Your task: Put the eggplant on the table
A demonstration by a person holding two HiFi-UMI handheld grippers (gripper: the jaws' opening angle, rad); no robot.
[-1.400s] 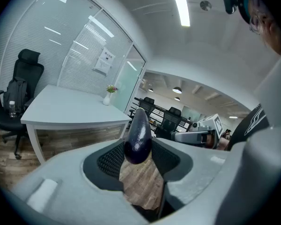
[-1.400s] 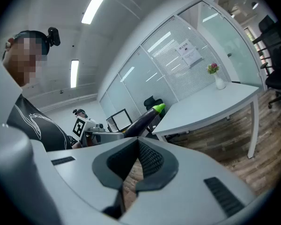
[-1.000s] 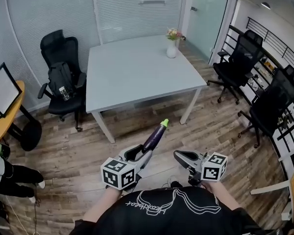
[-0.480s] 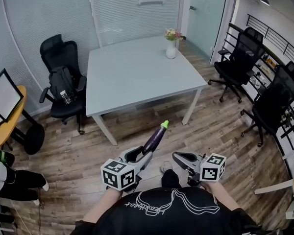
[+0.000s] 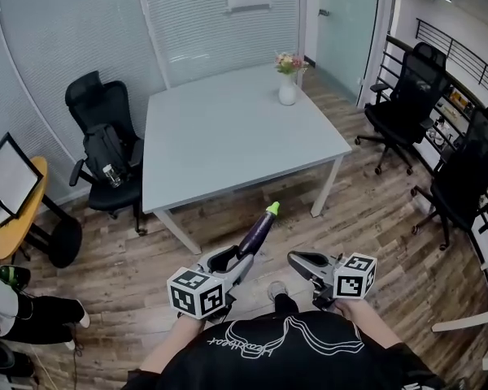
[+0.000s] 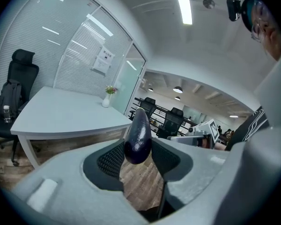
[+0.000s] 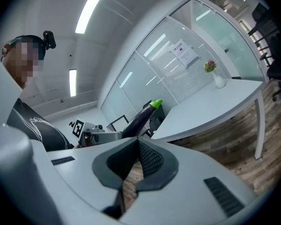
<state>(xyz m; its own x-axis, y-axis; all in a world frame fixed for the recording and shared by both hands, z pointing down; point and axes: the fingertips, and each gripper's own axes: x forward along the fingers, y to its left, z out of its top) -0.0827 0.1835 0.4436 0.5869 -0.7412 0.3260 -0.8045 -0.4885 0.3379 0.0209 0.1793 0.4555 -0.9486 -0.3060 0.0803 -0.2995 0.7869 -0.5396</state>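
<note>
Wood-plank floor, grey table at 12 o'clock. Left gripper pinches glossy purple eggplant by blunt end, green tip toward 1 o'clock. Right gripper: jaws together.

Around you: wood-plank floor, blind-covered glass walls, and a black office chair by the grey table's left edge.

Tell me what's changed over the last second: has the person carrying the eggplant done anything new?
The person has walked closer to the table: its near edge now lies nearer the green tip of the eggplant, and both grippers came along. Nothing was grabbed or let go. The left gripper still clamps the eggplant, the right gripper stays shut and empty, and the vase sits where it was on the table.
</note>
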